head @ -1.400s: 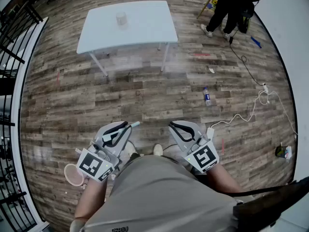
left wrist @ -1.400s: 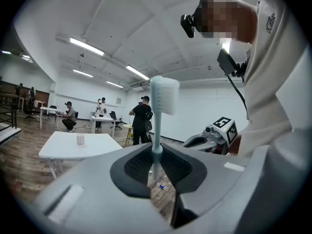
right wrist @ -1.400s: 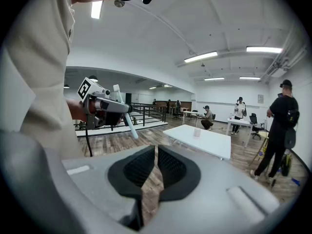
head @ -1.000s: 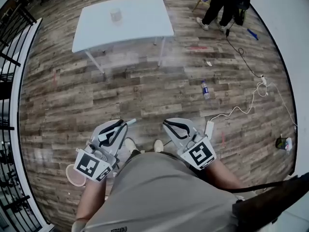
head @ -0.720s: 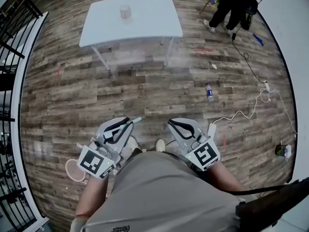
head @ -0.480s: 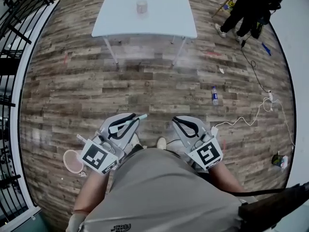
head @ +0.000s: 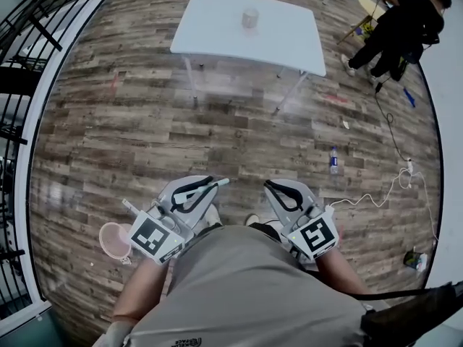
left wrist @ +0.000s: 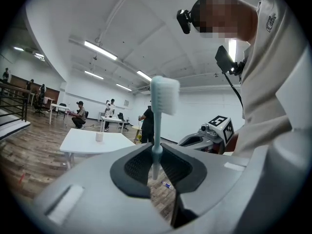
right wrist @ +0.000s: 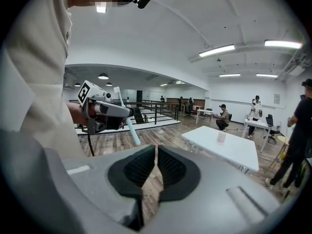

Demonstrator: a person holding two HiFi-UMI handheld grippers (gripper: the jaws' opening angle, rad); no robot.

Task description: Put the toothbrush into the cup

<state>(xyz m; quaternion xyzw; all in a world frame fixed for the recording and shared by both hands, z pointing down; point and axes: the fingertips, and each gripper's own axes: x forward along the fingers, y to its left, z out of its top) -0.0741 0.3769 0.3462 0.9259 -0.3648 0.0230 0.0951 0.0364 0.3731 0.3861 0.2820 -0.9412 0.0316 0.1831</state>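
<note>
The left gripper's ribbed black pads pinch the slim, pale-blue plastic stem of the toothbrush, its blocky white bristle head upright above them, while the right gripper's jaws sit closed on nothing, and the small cup, too distant for detail, stands well away on the white rectangular table.

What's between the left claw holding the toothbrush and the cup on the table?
From the left claw, shut on the toothbrush, to the cup, the head view shows only bare wood floor, then the white table top.
</note>
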